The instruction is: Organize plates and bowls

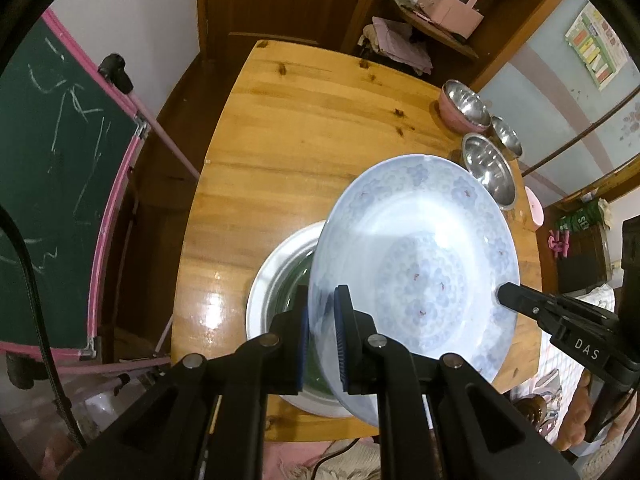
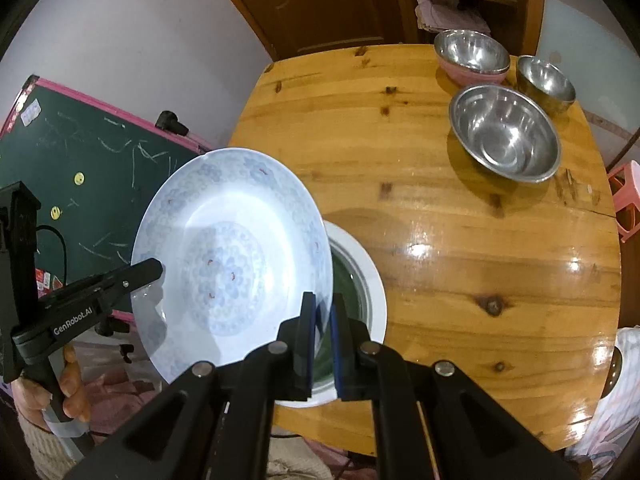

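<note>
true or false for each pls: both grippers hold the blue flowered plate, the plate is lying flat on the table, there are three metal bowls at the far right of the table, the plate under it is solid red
Both grippers, left gripper and right gripper, grip the blue flowered plate: true.
The plate lies flat on the table: false, it is lifted and tilted.
Three metal bowls stand at the far right: true.
The lower plate is solid red: false, it has a white rim and green centre.

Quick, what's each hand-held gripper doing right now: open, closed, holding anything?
Left hand-held gripper: closed on the rim of the blue floral plate.
Right hand-held gripper: closed on the same plate's opposite rim.
</note>
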Demonstrator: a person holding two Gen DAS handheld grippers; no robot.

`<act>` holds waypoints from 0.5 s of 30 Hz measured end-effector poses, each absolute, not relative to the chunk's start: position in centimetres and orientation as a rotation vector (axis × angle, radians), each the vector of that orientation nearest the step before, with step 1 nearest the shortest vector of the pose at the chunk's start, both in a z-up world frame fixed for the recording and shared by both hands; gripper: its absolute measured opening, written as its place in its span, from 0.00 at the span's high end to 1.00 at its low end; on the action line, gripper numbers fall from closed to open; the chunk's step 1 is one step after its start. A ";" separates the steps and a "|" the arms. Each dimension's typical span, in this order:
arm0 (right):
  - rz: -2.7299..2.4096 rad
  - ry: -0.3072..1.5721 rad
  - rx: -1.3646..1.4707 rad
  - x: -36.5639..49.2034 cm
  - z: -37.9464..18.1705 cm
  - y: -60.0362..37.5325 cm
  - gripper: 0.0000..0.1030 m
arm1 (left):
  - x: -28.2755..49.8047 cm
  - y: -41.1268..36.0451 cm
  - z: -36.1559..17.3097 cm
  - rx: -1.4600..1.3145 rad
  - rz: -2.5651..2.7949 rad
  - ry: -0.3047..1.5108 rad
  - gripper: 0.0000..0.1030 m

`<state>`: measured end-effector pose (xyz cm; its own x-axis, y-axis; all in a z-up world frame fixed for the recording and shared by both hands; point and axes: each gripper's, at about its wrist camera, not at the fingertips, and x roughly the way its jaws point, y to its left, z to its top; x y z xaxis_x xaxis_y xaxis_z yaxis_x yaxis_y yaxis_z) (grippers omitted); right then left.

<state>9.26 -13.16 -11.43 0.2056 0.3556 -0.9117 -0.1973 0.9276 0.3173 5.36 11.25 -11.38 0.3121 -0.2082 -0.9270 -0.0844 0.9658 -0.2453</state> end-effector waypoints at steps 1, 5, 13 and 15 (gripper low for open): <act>0.388 1.309 0.138 9.0 -11.7 -13.1 0.94 | 5.2 11.3 -11.7 -0.266 -0.080 1.256 0.91; 0.388 1.318 0.120 8.2 -13.2 -12.7 0.94 | 4.5 11.5 -14.1 -0.271 -0.065 1.278 0.91; 0.377 1.353 0.108 7.4 -17.5 -12.2 0.94 | 3.8 11.8 -18.7 -0.308 -0.045 1.314 0.91; 0.372 1.370 0.108 7.3 -18.6 -12.2 0.94 | 3.8 11.8 -19.6 -0.309 -0.047 1.325 0.91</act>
<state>7.32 -12.16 -18.57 0.1510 0.3206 -0.9351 -0.1964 0.9368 0.2895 3.82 11.78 -19.61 0.2487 -0.2085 -0.9459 -0.1416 0.9582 -0.2485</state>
